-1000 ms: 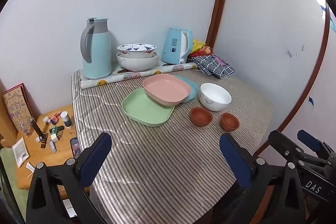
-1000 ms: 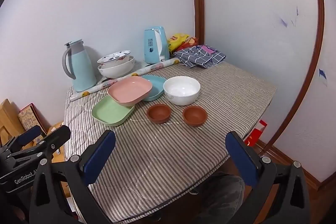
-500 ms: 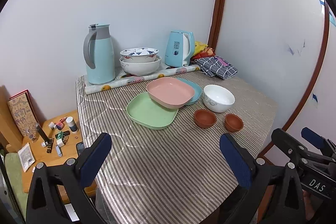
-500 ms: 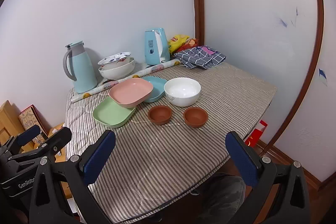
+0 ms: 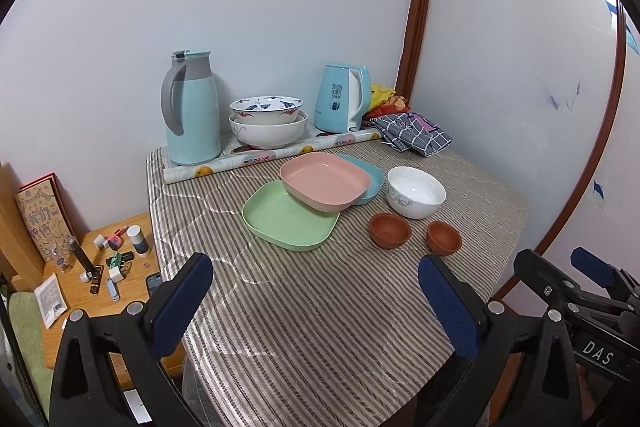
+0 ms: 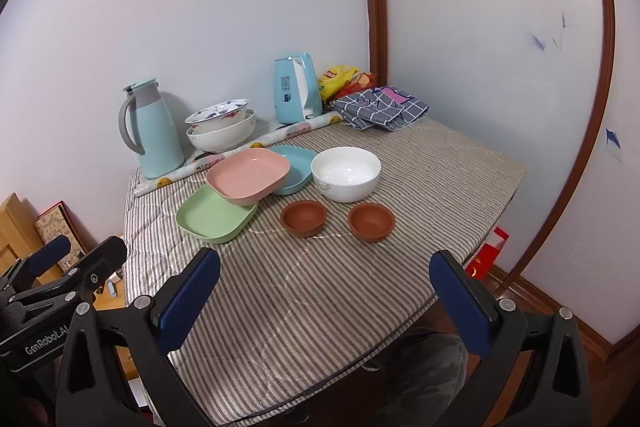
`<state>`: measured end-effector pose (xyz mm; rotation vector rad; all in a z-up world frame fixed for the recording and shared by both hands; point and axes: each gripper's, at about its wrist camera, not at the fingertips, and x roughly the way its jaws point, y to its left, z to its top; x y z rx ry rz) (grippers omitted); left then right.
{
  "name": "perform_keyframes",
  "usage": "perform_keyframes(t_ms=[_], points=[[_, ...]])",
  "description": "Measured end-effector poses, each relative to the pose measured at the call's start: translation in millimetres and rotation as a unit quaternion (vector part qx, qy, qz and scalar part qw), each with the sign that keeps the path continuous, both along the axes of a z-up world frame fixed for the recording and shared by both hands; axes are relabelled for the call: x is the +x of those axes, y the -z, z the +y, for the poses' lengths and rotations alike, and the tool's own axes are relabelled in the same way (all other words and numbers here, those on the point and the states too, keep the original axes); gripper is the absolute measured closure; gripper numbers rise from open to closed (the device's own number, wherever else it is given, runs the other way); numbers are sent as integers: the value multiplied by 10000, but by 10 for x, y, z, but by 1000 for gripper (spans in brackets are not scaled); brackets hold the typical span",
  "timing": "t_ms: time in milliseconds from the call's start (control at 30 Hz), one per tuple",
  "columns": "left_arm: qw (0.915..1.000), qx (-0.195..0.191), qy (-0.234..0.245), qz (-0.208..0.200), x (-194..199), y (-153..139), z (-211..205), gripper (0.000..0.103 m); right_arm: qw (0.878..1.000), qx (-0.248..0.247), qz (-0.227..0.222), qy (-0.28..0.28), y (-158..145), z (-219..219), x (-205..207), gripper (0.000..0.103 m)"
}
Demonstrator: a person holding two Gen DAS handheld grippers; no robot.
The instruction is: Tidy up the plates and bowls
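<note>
Two grippers, both held back over the near edge of the striped table [image 5: 320, 327], fingers spread wide and holding nothing: left gripper [image 5: 316, 301]; right gripper [image 6: 326, 303]; neither touches any dish.

Listed left to right across the table:
- thermos jug [image 5: 192, 109], pale blue with grey handle, upright at the far left corner by the wall;
- rolled printed sheet [image 5: 272, 157], lying along the back, in front of the jug;
- two large bowls [image 5: 268, 123], nested, the patterned one tilted in the white one, behind the roll;
- green plate [image 5: 280, 223], flat on the cloth, its far right edge under the pink plate;
- pink plate [image 5: 324, 181], propped aslant across the green plate and the blue plate;
- blue plate [image 6: 298, 167], mostly covered by the pink one, just beside the white bowl;
- electric kettle [image 5: 340, 99], pale blue, at the back wall;
- first brown cup [image 5: 389, 230], in front of the white bowl;
- white bowl [image 5: 416, 191], upright, apart from both cups;
- second brown cup [image 5: 443, 237], near the first, not touching;
- checked cloth [image 5: 414, 133], folded at the far right corner; snack bags [image 6: 344, 77] behind it.
</note>
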<state>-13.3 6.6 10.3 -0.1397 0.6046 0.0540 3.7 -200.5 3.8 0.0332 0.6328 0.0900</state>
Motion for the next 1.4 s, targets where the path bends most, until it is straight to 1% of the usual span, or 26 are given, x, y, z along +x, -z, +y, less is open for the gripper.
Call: perform_keyframes(t_ms=[200, 500, 1400], points=[[10000, 56, -7, 17, -4, -15, -36, 0, 10000, 4, -8, -2, 0, 0, -10, 0], [10000, -16, -17, 34, 16, -15, -10, 0, 10000, 14, -11, 0, 4, 5, -25, 0], [9999, -39, -101, 6, -13, -1, 21, 0, 10000, 51, -28, 9, -5, 8, -67, 0]])
